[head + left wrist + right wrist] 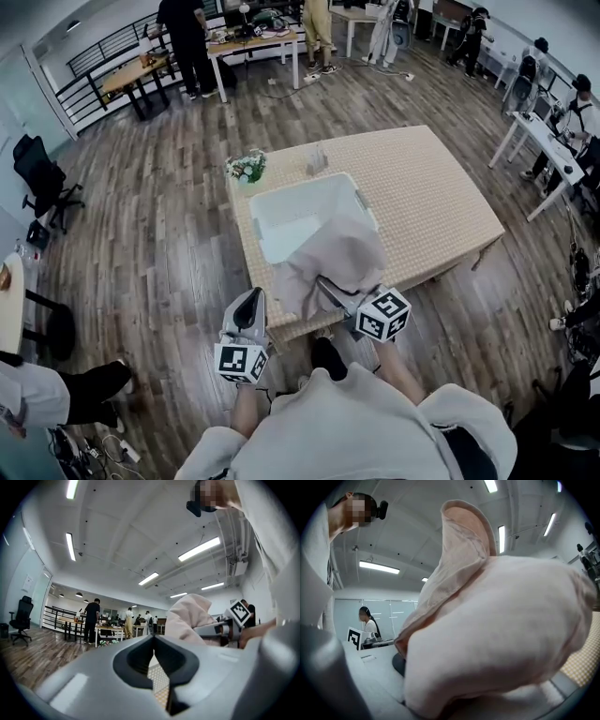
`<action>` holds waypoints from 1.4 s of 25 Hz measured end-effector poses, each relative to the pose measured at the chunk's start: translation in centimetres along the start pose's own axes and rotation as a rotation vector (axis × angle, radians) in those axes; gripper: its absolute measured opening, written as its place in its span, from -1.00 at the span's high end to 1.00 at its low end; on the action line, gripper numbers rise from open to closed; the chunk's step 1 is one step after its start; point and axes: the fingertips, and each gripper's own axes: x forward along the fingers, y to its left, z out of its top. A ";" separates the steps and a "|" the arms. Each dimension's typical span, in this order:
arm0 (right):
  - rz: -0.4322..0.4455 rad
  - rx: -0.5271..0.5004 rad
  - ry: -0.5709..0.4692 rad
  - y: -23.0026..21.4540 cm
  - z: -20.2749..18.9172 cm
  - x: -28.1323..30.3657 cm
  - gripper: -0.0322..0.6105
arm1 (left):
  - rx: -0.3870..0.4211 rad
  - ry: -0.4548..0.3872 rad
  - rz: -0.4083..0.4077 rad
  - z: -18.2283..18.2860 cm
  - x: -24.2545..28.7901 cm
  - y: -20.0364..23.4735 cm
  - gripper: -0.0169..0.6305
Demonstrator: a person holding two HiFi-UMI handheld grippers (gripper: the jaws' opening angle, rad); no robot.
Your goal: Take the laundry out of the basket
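Observation:
A white laundry basket (300, 185) stands on the beige-matted table (441, 197). A pale pink cloth (342, 253) hangs out over the basket's near wall toward the table's front edge. My right gripper (323, 284) is shut on this cloth's lower part; in the right gripper view the cloth (501, 634) fills the picture and hides the jaws. My left gripper (251, 300) hovers at the table's front edge, left of the cloth and apart from it. Its jaws (153, 641) are shut with nothing between them, and the held cloth (187, 616) shows to their right.
A small bunch of flowers (247, 167) and a clear container (317, 159) stand behind the basket. A seated person (37, 394) is close on the left, with an office chair (42, 173) beyond. More people and desks line the far wall and right side.

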 end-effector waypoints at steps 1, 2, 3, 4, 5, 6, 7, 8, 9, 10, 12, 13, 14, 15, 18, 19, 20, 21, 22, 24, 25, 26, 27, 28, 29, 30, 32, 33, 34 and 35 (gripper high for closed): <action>-0.004 0.002 0.006 0.6 -0.4 -0.9 0.18 | -0.002 0.001 -0.005 -0.1 -0.7 -0.7 0.92; -0.008 0.003 0.013 1.1 -0.9 -1.8 0.18 | -0.005 0.000 -0.011 -0.1 -1.3 -1.3 0.92; -0.011 0.001 0.019 1.5 -1.3 -2.7 0.18 | -0.008 0.000 -0.016 -0.2 -1.9 -2.0 0.92; -0.015 0.000 0.026 2.0 -1.7 -3.6 0.18 | -0.013 0.000 -0.022 -0.4 -2.5 -2.7 0.92; -0.018 0.000 0.030 2.3 -2.0 -4.4 0.18 | -0.019 0.002 -0.028 -0.5 -2.9 -3.4 0.92; -0.019 0.003 0.030 2.6 -2.3 -5.2 0.18 | -0.023 0.004 -0.033 -0.7 -3.3 -4.1 0.92; -0.020 0.008 0.028 2.7 -2.4 -5.9 0.18 | -0.024 0.005 -0.037 -0.8 -3.6 -4.8 0.92; -0.019 0.011 0.026 2.8 -2.4 -6.5 0.18 | -0.024 0.006 -0.039 -0.8 -3.9 -5.3 0.92; -0.019 0.012 0.025 2.8 -2.4 -7.0 0.18 | -0.023 0.007 -0.039 -0.8 -4.2 -5.8 0.92; -0.018 0.011 0.025 2.8 -2.4 -7.6 0.18 | -0.023 0.008 -0.037 -0.8 -4.5 -6.3 0.92; -0.013 0.008 0.026 2.8 -2.5 -9.0 0.18 | -0.023 0.011 -0.029 -0.7 -5.0 -7.4 0.92; -0.008 0.008 0.027 2.8 -2.6 -9.7 0.18 | -0.020 0.012 -0.024 -0.7 -5.2 -8.0 0.92; -0.003 0.007 0.029 2.7 -2.7 -10.4 0.18 | -0.016 0.013 -0.017 -0.6 -5.5 -8.7 0.92; 0.002 0.004 0.032 2.6 -2.9 -11.2 0.18 | -0.011 0.014 -0.009 -0.6 -5.7 -9.4 0.92; 0.016 -0.004 0.047 2.5 -3.3 -13.8 0.18 | -0.005 0.018 0.010 -0.3 -6.5 -12.2 0.92; 0.022 -0.003 0.049 2.6 -3.4 -14.8 0.18 | -0.006 0.020 0.014 -0.4 -6.8 -13.3 0.92; 0.027 -0.002 0.049 2.6 -3.4 -15.7 0.18 | -0.007 0.023 0.018 -0.4 -7.2 -14.3 0.92; 0.033 0.000 0.049 2.6 -3.5 -16.6 0.18 | -0.008 0.025 0.021 -0.6 -7.5 -15.3 0.92; 0.038 0.002 0.048 2.7 -3.6 -17.5 0.18 | -0.009 0.027 0.025 -0.7 -7.8 -16.2 0.92; 0.045 0.004 0.049 2.7 -3.9 -19.1 0.18 | -0.008 0.025 0.032 -0.7 -8.4 -17.7 0.92; 0.047 0.004 0.051 2.8 -4.1 -19.8 0.18 | -0.008 0.024 0.036 -0.7 -8.7 -18.3 0.92; 0.048 0.007 0.051 2.8 -4.2 -20.3 0.18 | -0.009 0.025 0.038 -0.7 -9.0 -18.9 0.92; 0.049 0.012 0.051 2.9 -4.3 -20.8 0.18 | -0.010 0.025 0.039 -0.6 -9.3 -19.4 0.92; 0.051 0.017 0.047 3.1 -4.3 -21.3 0.18 | -0.008 0.026 0.039 -0.6 -9.7 -19.9 0.92; 0.052 0.021 0.043 3.2 -4.4 -21.9 0.18 | -0.005 0.026 0.039 -0.6 -10.1 -20.5 0.92; 0.053 0.022 0.039 3.4 -4.5 -22.5 0.18 | -0.001 0.025 0.040 -0.6 -10.5 -21.1 0.92; 0.058 0.018 0.037 3.6 -4.6 -23.4 0.18 | 0.002 0.024 0.043 -0.7 -11.1 -22.2 0.92; 0.062 0.016 0.037 3.7 -4.7 -23.8 0.18 | 0.003 0.025 0.045 -0.7 -11.4 -22.6 0.92; 0.067 0.015 0.036 3.9 -4.8 -24.1 0.18 | 0.004 0.024 0.047 -0.7 -11.6 -22.9 0.92; 0.070 0.018 0.035 4.1 -4.9 -24.3 0.18 | 0.004 0.023 0.048 -0.7 -11.8 -23.1 0.92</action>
